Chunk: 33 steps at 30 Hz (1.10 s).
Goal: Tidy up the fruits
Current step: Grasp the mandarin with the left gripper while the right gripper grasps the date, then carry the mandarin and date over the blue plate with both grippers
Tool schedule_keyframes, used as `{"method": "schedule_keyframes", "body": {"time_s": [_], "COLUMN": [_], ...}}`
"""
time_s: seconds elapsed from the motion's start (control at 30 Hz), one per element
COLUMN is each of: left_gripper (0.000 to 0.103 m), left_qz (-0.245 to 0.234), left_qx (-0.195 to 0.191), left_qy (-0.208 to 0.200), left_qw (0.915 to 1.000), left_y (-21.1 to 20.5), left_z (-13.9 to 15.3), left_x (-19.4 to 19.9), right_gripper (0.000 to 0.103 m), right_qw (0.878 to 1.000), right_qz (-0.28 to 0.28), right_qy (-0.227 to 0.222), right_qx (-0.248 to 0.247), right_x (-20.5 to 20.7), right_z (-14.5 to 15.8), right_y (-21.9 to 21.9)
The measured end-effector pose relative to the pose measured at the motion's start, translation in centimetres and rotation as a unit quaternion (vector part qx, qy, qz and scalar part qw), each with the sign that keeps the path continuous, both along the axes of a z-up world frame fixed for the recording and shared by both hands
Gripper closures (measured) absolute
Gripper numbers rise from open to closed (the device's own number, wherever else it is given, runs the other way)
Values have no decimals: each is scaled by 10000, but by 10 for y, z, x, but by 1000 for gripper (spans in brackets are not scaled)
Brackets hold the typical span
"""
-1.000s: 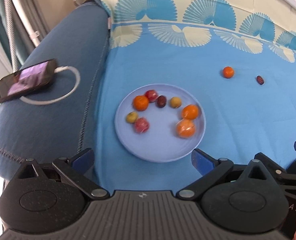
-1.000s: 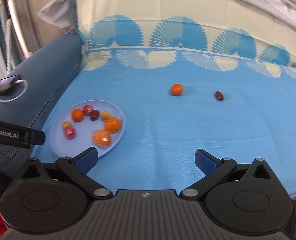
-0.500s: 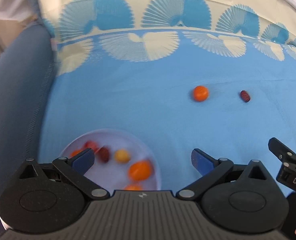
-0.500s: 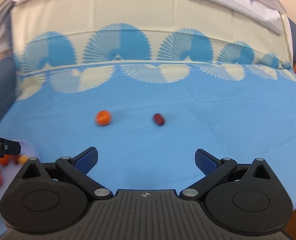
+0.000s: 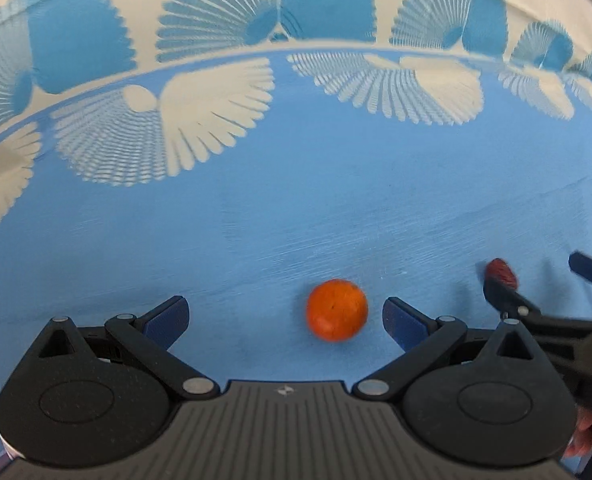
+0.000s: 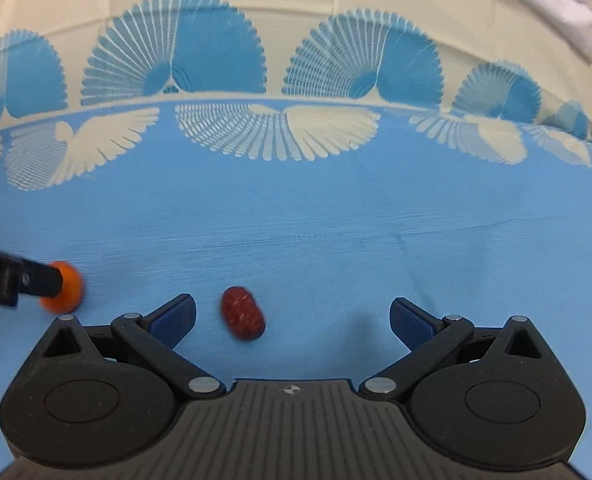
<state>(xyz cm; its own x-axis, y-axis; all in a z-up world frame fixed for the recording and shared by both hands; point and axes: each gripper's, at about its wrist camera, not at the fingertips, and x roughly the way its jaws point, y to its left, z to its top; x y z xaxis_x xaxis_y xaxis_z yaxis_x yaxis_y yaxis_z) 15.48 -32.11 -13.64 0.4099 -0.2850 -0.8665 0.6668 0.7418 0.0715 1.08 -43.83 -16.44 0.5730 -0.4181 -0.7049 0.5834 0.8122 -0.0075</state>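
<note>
While both grippers hang low over the blue cloth [image 5: 336, 208], each has a fruit between its spread fingers. In the left wrist view, the left gripper [image 5: 285, 318] stands wide, and the orange [image 5: 336, 310] lies on the cloth in the lower middle of the frame, nearer the right-hand finger than the left-hand one, touching neither. At the right edge of that frame the right gripper [image 5: 546, 280] comes in from the side, also wide; the dark red fruit [image 5: 502, 272] shows just above its nearer finger, partly hidden by it. A bit of a hand [image 5: 588, 438] shows at the lower right corner.

In the right wrist view, the right gripper [image 6: 291, 316] is spread wide, and the dark red fruit [image 6: 243, 318] lies on the cloth in the lower middle of the frame, just beside the left-hand finger and well apart from the right-hand one. Whether it touches that finger cannot be told. At the left edge of this frame a black finger of the left gripper [image 6: 23, 280] covers part of the orange [image 6: 65, 286]. Both fruits are slightly blurred.

The cloth is plain blue where the fruits lie, and across the upper part of both frames it carries a band of blue and cream fan shapes [image 6: 332, 132].
</note>
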Motion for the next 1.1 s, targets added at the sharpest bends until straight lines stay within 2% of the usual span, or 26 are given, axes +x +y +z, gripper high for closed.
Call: {"method": "schedule_keyframes", "body": {"time_s": [0.13, 0.23, 0.27, 0.3, 0.33, 0.37, 0.4, 0.5, 0.7, 0.9, 1.1], "left_gripper": [0, 0, 2, 20, 56, 65, 65, 65, 65, 65, 65], "left_qz": [-60, -99, -112, -168, -284, -425, -458, -459, -382, -99, 306], "left_qx": [383, 342, 323, 235, 109, -9, -60, -110, -115, -180, 78], "left_qy": [56, -6, -30, -81, -62, 50, 112, 23, -253, -253, -208], "left_qw": [9992, 9994, 9994, 9995, 9995, 9991, 9989, 9989, 9989, 9995, 9993], "left_y": [-11, -11, -11, -10, -9, -8, -7, 6, 54, 130, 217], "left_z": [-23, -24, -23, -21, -17, -14, -11, -4, 38, 84, 116], "left_x": [6, 5, 4, 1, -2, -4, -6, -19, -57, -102, -147], "right_gripper": [1, 3, 14, 21, 43, 69, 81, 81, 81, 81, 81], "right_qw": [9999, 9999, 9997, 9993, 9990, 9989, 9990, 9989, 9987, 9969, 9893], "right_qz": [81, 98, 171, 286, 332, 359, 333, 47, -24, 455, 1078], "right_qy": [61, -118, -168, -244, -284, -285, -280, -322, -409, -553, -777], "right_qx": [9, -32, -20, 56, 44, 24, 59, 348, 289, 317, 603], "right_x": [9, 4, 2, 1, 0, -1, -2, -9, -52, -100, -132], "right_z": [-17, -20, -19, -18, -15, -12, -8, -1, 36, 83, 131], "right_y": [-7, -5, -4, -2, 2, 6, 8, 8, 35, 102, 178]}}
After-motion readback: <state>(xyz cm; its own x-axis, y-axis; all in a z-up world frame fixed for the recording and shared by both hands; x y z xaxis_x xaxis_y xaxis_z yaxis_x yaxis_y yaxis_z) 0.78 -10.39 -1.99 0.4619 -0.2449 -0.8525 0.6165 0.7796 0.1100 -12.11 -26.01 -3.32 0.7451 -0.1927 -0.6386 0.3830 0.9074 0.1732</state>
